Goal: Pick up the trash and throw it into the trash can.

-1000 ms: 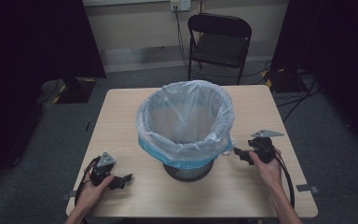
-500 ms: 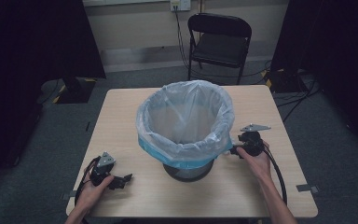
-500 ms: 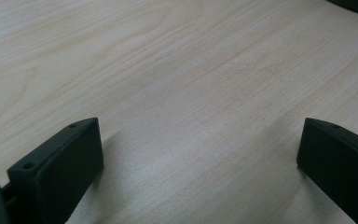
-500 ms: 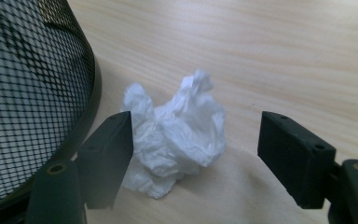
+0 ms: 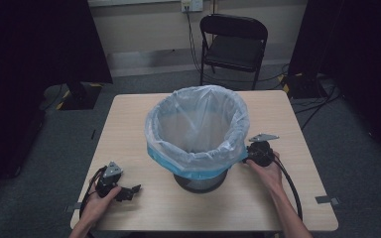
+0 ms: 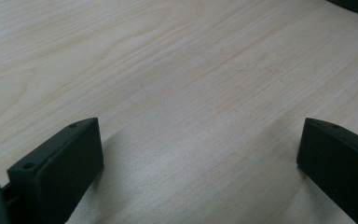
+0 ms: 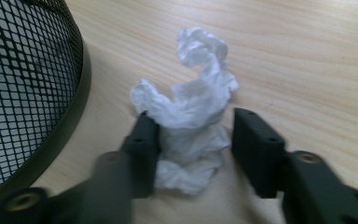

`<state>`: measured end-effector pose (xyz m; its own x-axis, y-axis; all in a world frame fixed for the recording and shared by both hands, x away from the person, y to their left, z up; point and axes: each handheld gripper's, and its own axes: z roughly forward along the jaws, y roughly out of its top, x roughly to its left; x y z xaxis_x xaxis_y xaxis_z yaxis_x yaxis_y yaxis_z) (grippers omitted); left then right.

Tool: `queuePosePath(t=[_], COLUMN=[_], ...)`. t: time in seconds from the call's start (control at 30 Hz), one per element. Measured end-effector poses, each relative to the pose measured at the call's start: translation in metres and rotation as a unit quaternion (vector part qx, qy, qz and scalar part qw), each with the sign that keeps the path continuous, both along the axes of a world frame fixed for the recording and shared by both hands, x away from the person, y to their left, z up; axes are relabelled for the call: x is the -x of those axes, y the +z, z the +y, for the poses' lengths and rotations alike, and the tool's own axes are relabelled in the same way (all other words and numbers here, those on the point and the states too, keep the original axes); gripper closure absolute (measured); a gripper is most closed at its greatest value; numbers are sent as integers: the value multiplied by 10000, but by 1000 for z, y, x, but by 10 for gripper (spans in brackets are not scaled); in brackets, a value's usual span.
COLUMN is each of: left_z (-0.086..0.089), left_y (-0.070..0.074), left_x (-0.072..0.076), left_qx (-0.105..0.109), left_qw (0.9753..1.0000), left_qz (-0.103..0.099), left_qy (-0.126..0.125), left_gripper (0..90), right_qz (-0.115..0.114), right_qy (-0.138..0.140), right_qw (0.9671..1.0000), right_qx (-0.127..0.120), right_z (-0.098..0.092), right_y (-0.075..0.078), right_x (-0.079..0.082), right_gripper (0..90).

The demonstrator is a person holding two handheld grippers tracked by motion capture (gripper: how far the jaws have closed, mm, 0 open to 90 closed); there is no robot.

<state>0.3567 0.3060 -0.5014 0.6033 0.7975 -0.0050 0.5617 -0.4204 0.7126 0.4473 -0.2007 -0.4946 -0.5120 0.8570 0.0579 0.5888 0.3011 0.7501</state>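
A crumpled white tissue (image 7: 193, 112) lies on the wooden table (image 5: 129, 119), right beside the base of a black mesh bin (image 7: 28, 84). My right gripper (image 7: 191, 140) has its jaws closed in against both sides of the tissue. From above, this gripper (image 5: 249, 158) sits at the bin's right side, tucked under the overhanging clear bag (image 5: 198, 124) that lines the bin. My left gripper (image 5: 129, 191) rests near the table's front left corner, open, with bare tabletop (image 6: 191, 93) between its wide-spread fingers (image 6: 60, 163).
The lined bin stands at the middle of the table. A black folding chair (image 5: 233, 44) is behind the far edge. Cables trail from both grippers towards the front edge.
My right gripper has moved left, from the table's right side up to the bin's base. The left gripper has stayed put.
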Motion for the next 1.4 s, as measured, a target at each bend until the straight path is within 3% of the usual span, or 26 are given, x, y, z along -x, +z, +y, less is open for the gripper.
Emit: queuePosePath(t=[0.13, 0.23, 0.47, 0.8, 1.03, 1.2, 1.4], left_z=[0, 0, 0, 0, 0, 0, 0], left_y=[0, 0, 0, 0, 0, 0, 0], left_x=[0, 0, 0, 0, 0, 0, 0], left_qx=[1, 1, 1, -1, 5, 2, 0], left_qw=[10000, 10000, 10000, 10000, 10000, 10000, 10000], left_qz=[0, 0, 0, 1, -1, 2, 2], left_qy=[0, 0, 0, -1, 1, 2, 1], left_gripper=[0, 0, 0, 0, 0, 0, 0], right_qz=[27, 61, 153, 82, 28, 7, -138], right_qy=[-25, -22, 15, 26, 74, 94, 183], right_qw=[9999, 9998, 9992, 9977, 9975, 9967, 9957], right_qx=[-105, -184, -372, -669, -708, -810, -903], right_z=[-3, -4, -7, -12, -14, -17, -20], right_y=[0, 0, 2, 13, 21, 28, 52], right_x=[0, -1, 0, 6, 10, 13, 16], right_gripper=[776, 834, 852, 856, 857, 857, 858])
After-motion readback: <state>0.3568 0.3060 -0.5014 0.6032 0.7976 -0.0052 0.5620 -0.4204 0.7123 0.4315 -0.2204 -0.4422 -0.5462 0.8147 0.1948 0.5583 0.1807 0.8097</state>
